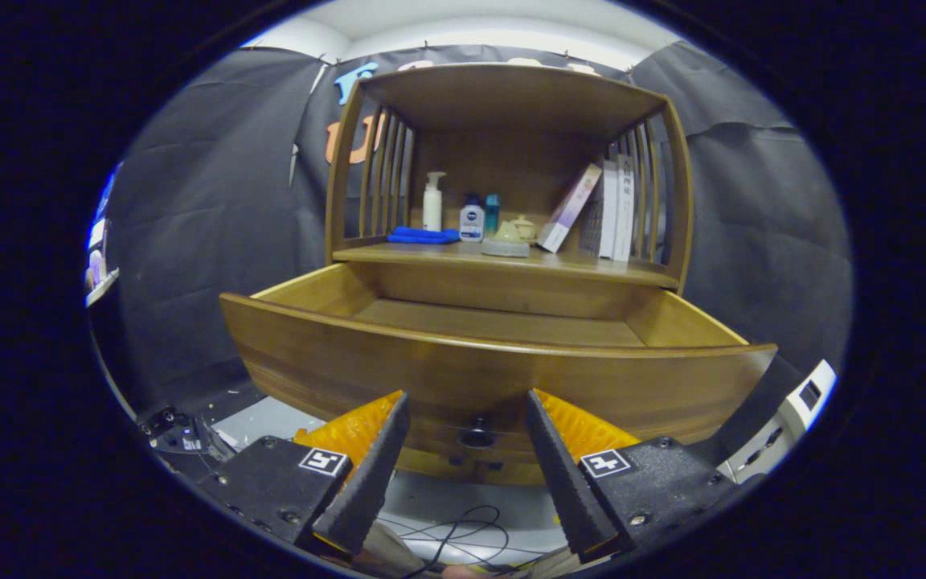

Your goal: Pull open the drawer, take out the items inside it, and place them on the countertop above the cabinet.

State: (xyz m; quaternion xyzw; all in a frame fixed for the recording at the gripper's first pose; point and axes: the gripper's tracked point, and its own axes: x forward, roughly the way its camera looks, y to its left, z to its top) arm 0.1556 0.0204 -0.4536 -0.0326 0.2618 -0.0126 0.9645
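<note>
A wooden cabinet stands ahead with its drawer point(495, 362) pulled out toward me. The part of the drawer floor that I can see is bare wood; the front panel hides the near part. A small dark knob point(477, 432) sits low on the drawer front. My gripper point(467, 400) is open, with one finger on each side of the knob and apart from it. Above the drawer lies the countertop point(592, 268), with a blue cloth point(423, 236), a white pump bottle point(432, 201), two small bottles point(473, 219) and a pale ceramic dish point(506, 241) on it.
Several books point(608, 211) lean at the right end of the countertop, under the cabinet's top shelf and slatted sides. A white device point(784, 426) stands low at the right. Black cables point(463, 535) lie on the floor below the drawer. Black cloth walls surround the cabinet.
</note>
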